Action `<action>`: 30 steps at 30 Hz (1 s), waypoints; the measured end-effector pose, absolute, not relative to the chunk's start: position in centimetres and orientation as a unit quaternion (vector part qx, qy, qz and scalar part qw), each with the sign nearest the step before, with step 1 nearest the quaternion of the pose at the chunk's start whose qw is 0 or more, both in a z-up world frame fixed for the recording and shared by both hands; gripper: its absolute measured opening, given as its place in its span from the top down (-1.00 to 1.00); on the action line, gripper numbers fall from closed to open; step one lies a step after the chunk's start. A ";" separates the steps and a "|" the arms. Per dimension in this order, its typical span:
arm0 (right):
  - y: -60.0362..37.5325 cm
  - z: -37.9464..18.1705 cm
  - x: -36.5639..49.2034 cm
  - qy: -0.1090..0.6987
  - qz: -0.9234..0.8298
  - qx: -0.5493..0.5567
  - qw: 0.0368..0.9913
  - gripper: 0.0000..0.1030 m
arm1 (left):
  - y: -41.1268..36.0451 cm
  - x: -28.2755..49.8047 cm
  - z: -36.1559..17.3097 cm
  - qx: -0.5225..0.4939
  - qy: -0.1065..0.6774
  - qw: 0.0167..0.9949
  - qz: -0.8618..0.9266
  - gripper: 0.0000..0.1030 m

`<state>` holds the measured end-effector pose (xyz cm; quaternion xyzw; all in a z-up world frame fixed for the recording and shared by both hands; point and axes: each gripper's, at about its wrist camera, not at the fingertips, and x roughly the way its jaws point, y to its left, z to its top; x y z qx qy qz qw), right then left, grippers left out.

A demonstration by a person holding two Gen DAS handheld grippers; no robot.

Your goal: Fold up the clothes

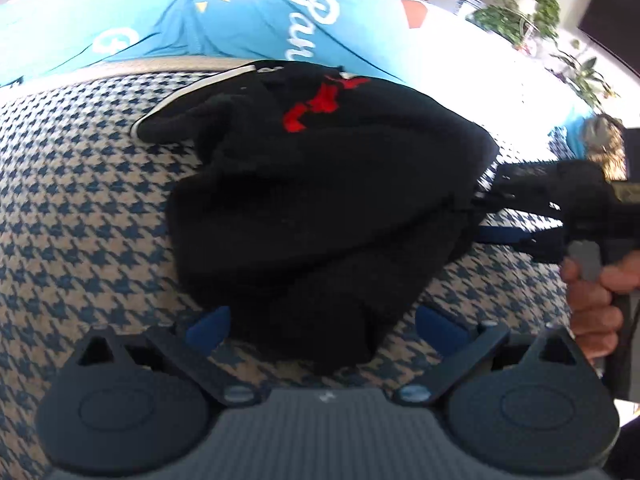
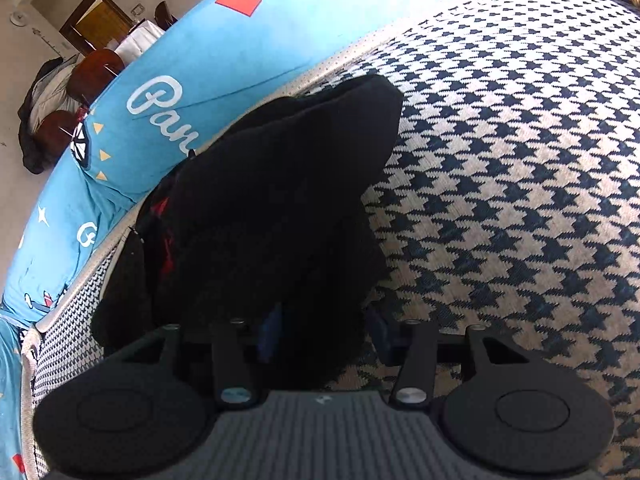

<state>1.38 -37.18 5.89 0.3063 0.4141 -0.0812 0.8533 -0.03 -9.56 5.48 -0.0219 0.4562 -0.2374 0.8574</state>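
Black garment (image 1: 320, 200) bunched near the houndstooth mattress's (image 1: 80, 200) far edge.
Left wrist: my left gripper (image 1: 324, 324) wide, pads clear of cloth. Right wrist: my right gripper (image 2: 326, 330) half open, garment's (image 2: 272, 200) fold between the fingers; contact unclear.

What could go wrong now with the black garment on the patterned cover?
1. The black garment with red print lies bunched, so the fold may set unevenly.
2. Cloth sits between the open jaws of the left gripper and right gripper; pulling away might drag it.
3. It lies near the houndstooth cover's edge and may slip off.
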 end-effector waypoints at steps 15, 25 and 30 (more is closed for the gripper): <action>-33.1 10.8 -1.5 0.328 -0.013 0.254 0.910 0.84 | -8.1 1.6 6.4 -0.047 0.434 0.887 -0.150 0.16; -30.2 14.4 -7.3 0.272 0.010 0.246 0.930 0.83 | 0.1 1.5 10.0 -0.124 0.395 0.907 -0.079 0.20; -31.5 14.9 -9.4 0.252 -0.031 0.262 0.931 0.82 | 0.6 0.3 9.3 -0.113 0.405 0.903 -0.085 0.09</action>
